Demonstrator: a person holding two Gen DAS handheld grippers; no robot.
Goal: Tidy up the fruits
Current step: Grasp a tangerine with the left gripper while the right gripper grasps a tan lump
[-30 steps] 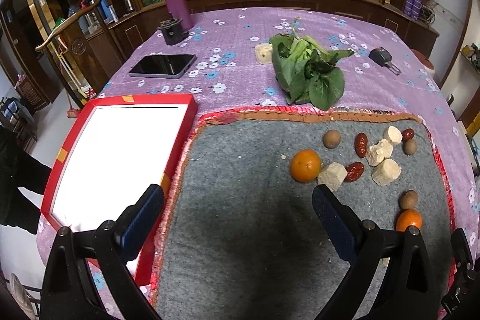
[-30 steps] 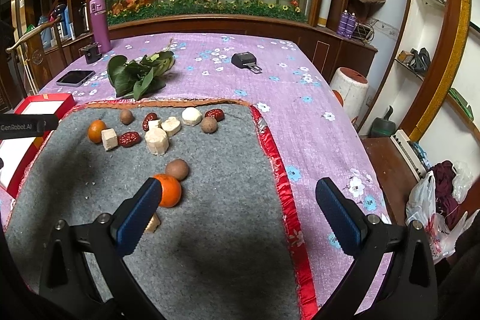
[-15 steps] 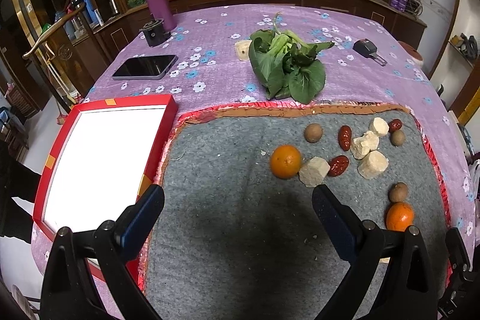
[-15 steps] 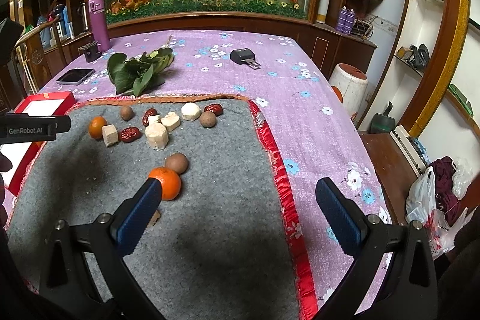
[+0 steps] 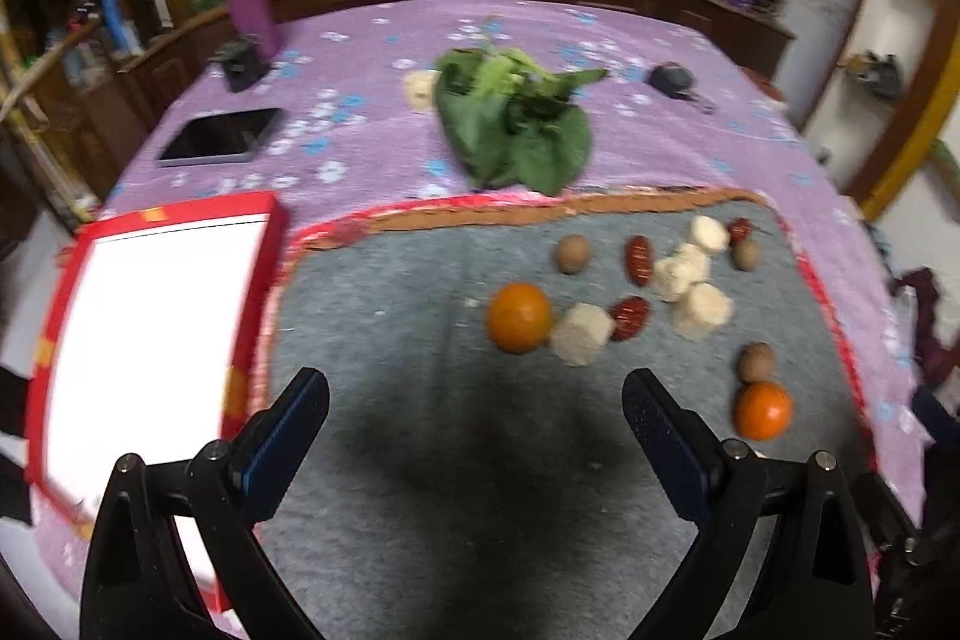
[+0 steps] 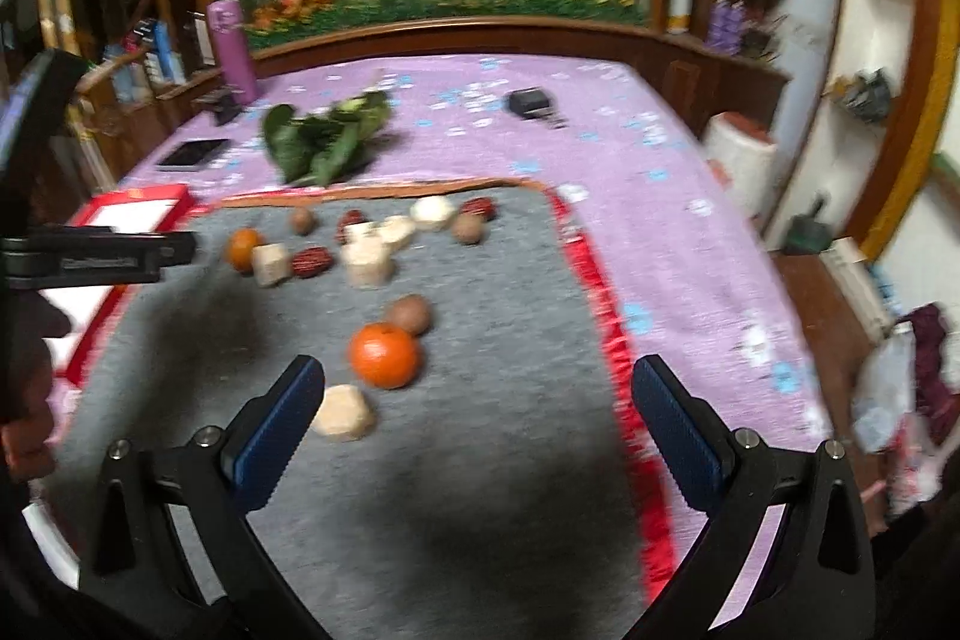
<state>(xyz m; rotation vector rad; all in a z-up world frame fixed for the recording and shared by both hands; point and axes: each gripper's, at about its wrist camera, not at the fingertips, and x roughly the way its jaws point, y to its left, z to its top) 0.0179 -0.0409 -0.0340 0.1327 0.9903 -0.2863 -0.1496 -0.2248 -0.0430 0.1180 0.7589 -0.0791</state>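
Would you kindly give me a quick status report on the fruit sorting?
Left gripper open, empty. Right gripper open, empty, above the mat. Fruit loose on the mat; nearest orange just ahead of right gripper. Red box empty. Nothing in the way.

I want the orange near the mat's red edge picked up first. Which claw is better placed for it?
Probably the right claw: open, with that orange just ahead between its fingers. From the left claw, also open, the orange sits off to the right.
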